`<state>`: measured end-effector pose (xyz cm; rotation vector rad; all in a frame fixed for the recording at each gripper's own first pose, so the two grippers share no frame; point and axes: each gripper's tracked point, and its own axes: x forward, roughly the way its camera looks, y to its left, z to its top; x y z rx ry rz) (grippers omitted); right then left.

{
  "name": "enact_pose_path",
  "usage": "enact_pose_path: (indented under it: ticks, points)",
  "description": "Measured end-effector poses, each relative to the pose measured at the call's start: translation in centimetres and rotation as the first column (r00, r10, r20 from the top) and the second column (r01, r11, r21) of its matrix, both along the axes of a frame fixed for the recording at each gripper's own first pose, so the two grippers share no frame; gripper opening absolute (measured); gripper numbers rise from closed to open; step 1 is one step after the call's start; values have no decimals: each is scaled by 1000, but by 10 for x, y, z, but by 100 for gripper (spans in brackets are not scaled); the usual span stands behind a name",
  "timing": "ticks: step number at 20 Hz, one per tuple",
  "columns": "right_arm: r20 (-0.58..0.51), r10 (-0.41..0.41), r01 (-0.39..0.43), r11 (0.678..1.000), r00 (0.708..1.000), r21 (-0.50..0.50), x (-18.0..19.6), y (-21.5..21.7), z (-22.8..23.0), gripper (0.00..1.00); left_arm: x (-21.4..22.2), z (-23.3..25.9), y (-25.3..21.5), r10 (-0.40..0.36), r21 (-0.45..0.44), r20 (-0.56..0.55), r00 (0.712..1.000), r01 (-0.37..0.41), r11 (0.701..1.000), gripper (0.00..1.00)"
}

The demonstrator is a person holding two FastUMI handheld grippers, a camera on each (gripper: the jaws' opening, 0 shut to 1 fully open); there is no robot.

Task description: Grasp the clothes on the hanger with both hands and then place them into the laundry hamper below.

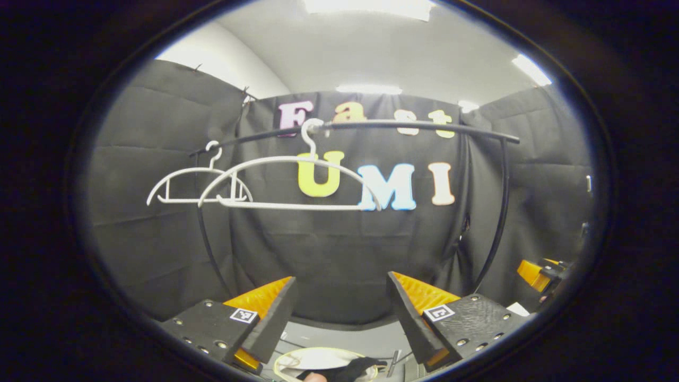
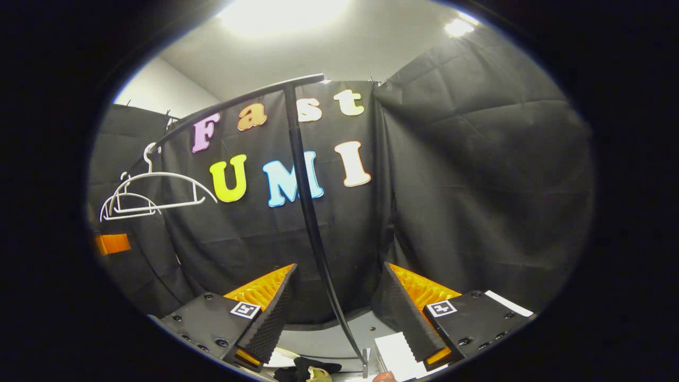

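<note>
A: How do the tongs stand?

B: In the left gripper view the left gripper (image 1: 339,318) has its fingers spread wide with nothing between them; in the right gripper view the right gripper (image 2: 337,318) is spread the same way, and the rack's upright black post (image 2: 305,201) runs up through the gap, farther off and touching neither finger.

A: And the hangers?

B: Two bare white hangers; the larger hanger (image 1: 289,183) hooks over the black rail (image 1: 403,126) near its middle, the smaller hanger (image 1: 197,185) hangs to its left, partly behind it; both are well beyond the fingers.

A: Where are the clothes, then?

B: Low and near; a dark garment (image 1: 345,369) lies over the pale rim of the laundry hamper (image 1: 297,356) just below the left fingers; the right gripper view shows dark cloth down there too, though I cannot tell how much of it is inside.

A: Anything at the right edge?

B: The other gripper shows at the far right of the left gripper view.
</note>
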<state>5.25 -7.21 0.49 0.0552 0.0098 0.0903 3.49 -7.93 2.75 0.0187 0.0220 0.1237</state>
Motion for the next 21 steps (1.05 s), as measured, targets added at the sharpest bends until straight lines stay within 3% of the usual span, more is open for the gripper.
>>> enact_pose_path:
  ticks: [2, 3, 4, 6, 7, 9, 11, 12, 16, 21]
  points:
    - [34, -19, 19, 1000, 999, 7, -3, -7, 6, 92, -8, 18, -19, -61, 1, 70, 996, 61, 998, 99]
    - [39, -33, 33, 999, 999, 8, -3, -11, 7, 98, -12, 23, -28, -101, 4, 87, 991, 101, 995, 99]
    - [46, -43, 42, 999, 998, 15, -4, -13, 7, 92, -15, 25, -33, -123, 8, 97, 988, 123, 992, 99]
    - [38, -59, 57, 997, 998, 43, -9, -16, 6, 92, -23, 29, -31, -129, 12, 103, 986, 128, 992, 99]
    - [41, -62, 60, 997, 997, 51, -11, -16, 7, 98, -27, 30, -31, -132, 5, 108, 985, 132, 991, 99]
    - [67, -81, 78, 996, 994, 47, -17, -19, 14, 92, -32, 29, -31, -147, -15, 124, 981, 150, 989, 99]
    - [102, -102, 99, 994, 990, 35, -22, -19, 21, 92, -36, 24, -26, -160, -35, 128, 979, 166, 986, 99]
    - [129, -102, 98, 994, 986, 39, -27, -14, 27, 98, -36, 20, -23, -172, -50, 128, 977, 179, 983, 99]
    - [229, -95, 79, 994, 969, 80, -44, 9, 46, 98, -29, -2, -7, -216, -125, 93, 972, 227, 966, 99]
    - [203, -65, 52, 996, 977, 71, -53, 44, 43, 98, -32, 6, 27, -181, -63, 125, 976, 190, 980, 99]
